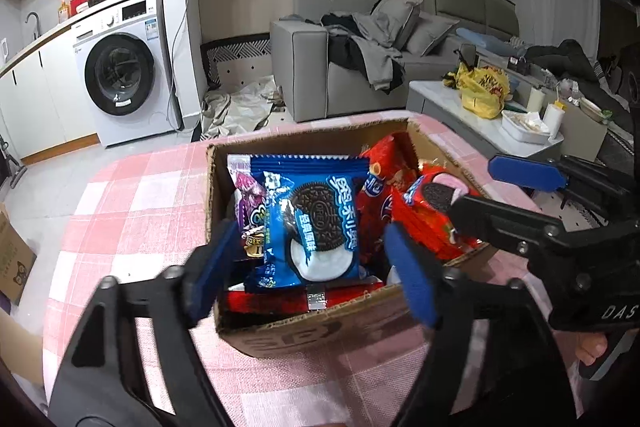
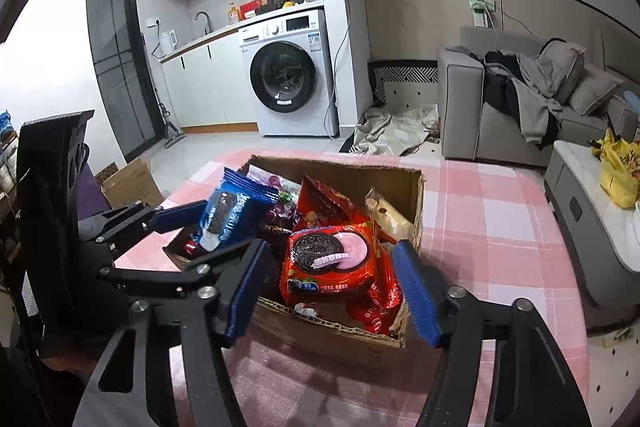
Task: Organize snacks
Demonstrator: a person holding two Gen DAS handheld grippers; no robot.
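I have both tools over an open cardboard box of snacks that sits on a surface covered with a pink checked cloth. My left tool hangs above the near edge of the box with its blue pads spread wide; the blue Oreo packet lies between them on top of the pile, and I see a gap on each side, so nothing is gripped. My right tool is likewise spread, straddling the red Oreo packet at the near right corner of the box, and its pads stand clear of the wrapper on both sides. In the right wrist view the blue packet leans up against the left tool's far finger at the box's left side. More red wrappers, a purple packet and a pale packet against the far right wall fill the rest, leaving little free space inside. The box walls are ragged along the top, and the near wall stands just below both tools' fingertips. Around the box the cloth is bare on the left and right, so there is room to move sideways. Beyond the surface's far edge is open floor, then a washing machine and a grey sofa.
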